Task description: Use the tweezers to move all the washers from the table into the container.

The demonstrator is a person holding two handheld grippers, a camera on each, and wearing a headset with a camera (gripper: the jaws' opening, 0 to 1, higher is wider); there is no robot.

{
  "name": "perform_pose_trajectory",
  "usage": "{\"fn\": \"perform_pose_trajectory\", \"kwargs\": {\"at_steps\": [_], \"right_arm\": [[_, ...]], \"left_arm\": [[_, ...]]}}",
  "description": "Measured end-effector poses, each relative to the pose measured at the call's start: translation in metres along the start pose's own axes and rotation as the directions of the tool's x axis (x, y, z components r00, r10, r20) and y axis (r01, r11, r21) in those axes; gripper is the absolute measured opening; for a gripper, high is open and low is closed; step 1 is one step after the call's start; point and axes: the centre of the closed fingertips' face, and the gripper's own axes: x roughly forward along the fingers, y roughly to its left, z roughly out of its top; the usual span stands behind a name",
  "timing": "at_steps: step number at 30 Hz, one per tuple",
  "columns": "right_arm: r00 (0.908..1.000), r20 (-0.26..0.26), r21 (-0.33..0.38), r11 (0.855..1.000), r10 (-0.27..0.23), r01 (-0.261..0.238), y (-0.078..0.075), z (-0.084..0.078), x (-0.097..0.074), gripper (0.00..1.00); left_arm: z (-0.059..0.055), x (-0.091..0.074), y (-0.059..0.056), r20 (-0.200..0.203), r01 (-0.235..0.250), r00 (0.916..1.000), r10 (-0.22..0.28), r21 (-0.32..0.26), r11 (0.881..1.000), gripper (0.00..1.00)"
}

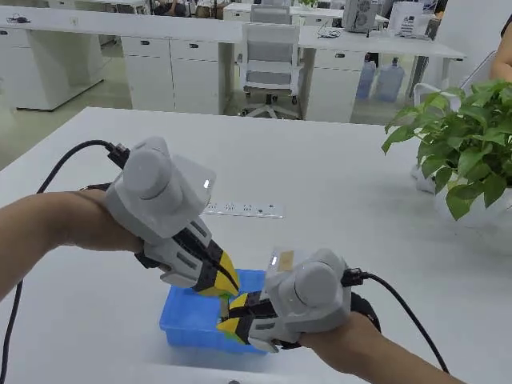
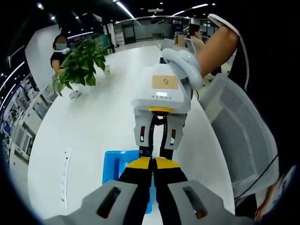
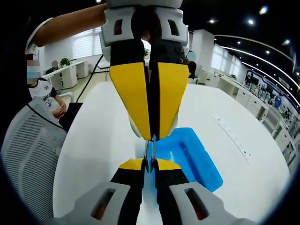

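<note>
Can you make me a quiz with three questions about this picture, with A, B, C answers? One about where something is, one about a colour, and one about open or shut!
1. Where is the blue container?
A. on the office chair
B. on the white table, under the tips of the left gripper and the right gripper
C. touching the plant pot

2. What colour are both grippers' jaw tips?
A. yellow
B. red
C. green

3. How are the right gripper's jaws?
A. wide open
B. shut on the thin tweezers
C. shut on a cup

Answers:
1 B, the head view shows it on the table right below the meeting tips.
2 A, every view shows yellow tips.
3 B, the right gripper view shows the tweezers pinched between them.
</note>
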Motion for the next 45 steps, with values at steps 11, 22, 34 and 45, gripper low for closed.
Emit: {"fn": "perform_pose_trajectory", "kwargs": {"at_steps": [11,22,34,45], "right_arm": [[0.9995,-0.028,-0.015,1.000,0.011,-0.012,0.017,-0.016,0.004,0.10],[0.9990,-0.043,-0.003,1.000,0.012,-0.012,0.024,-0.030,0.007,0.10],[0.9979,-0.062,0.008,1.000,0.020,-0.019,0.034,-0.046,0.011,0.10],[0.9971,-0.073,0.018,1.000,0.022,-0.021,0.041,-0.056,0.015,0.10]], "left_arm": [[-0.008,0.012,-0.017,-0.006,0.012,0.9999,-0.012,-0.009,1.000,0.04],[-0.015,0.024,-0.022,-0.014,0.022,0.9997,-0.022,-0.001,1.000,0.04],[-0.023,0.038,-0.031,-0.013,0.039,0.9992,-0.039,-0.008,0.999,0.04],[-0.029,0.047,-0.038,-0.013,0.058,0.9982,-0.059,-0.021,0.998,0.04]]}}
